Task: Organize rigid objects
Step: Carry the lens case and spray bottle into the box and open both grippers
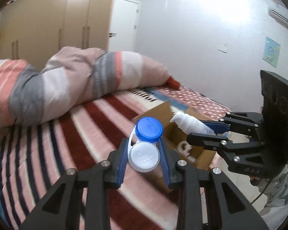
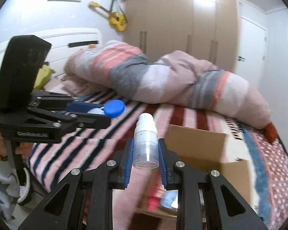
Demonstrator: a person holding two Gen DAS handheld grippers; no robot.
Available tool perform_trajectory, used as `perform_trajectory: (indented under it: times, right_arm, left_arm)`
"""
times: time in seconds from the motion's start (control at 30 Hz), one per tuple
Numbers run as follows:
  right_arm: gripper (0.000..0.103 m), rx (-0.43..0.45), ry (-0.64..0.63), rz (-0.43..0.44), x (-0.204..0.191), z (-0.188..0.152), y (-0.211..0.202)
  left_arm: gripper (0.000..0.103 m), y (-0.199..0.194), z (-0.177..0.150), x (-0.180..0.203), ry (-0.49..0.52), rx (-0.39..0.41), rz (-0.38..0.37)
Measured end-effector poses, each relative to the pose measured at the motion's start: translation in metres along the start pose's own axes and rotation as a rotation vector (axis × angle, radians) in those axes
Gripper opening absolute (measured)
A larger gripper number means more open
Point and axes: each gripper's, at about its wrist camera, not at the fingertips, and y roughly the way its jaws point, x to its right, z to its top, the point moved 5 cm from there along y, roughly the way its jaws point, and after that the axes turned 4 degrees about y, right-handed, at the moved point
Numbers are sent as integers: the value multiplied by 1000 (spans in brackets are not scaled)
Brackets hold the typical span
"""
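My left gripper (image 1: 144, 149) is shut on a contact lens case (image 1: 146, 141) with one blue cap and one white cap, held above the striped bed. My right gripper (image 2: 145, 153) is shut on a clear pump bottle with a white top (image 2: 146, 140). In the left wrist view the right gripper (image 1: 203, 130) holds the bottle (image 1: 190, 123) over an open cardboard box (image 1: 182, 134). In the right wrist view the left gripper (image 2: 98, 113) with the case (image 2: 113, 108) is to the left, and the box (image 2: 205, 147) lies just ahead to the right.
A small white object (image 1: 184, 147) lies inside the box. A rolled striped duvet (image 2: 163, 76) lies across the bed behind. A red-striped blanket (image 1: 98, 134) covers the bed. Wardrobe (image 2: 182, 28) and white wall stand beyond. The bed edge and floor are at the lower right in the left wrist view.
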Motion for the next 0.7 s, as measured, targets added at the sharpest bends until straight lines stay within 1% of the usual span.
perform_trajectory:
  times: [0.17, 0.33, 0.4, 0.43, 0.5, 0.57, 0.7]
  right_arm:
    - [20, -67, 49, -91, 57, -18, 2]
    - [20, -146, 105, -132, 99, -42, 22]
    - [20, -158, 114, -154, 108, -49, 27]
    - [20, -160, 119, -152, 112, -52, 28]
    - [23, -162, 132, -141, 116, -54, 33]
    - [29, -160, 136, -140, 118, -56, 34]
    - [29, -159, 142, -131, 120, -57, 35]
  left_arm:
    - [28, 42, 22, 32, 32, -30, -70]
    - [28, 83, 28, 54, 59, -88, -101]
    - [28, 93, 27, 61, 64, -108, -109]
    - [28, 97, 28, 64, 68, -116, -110]
    - [28, 106, 27, 67, 74, -134, -111]
    - [28, 113, 26, 67, 76, -148, -111]
    - [28, 121, 23, 70, 80, -169, -114]
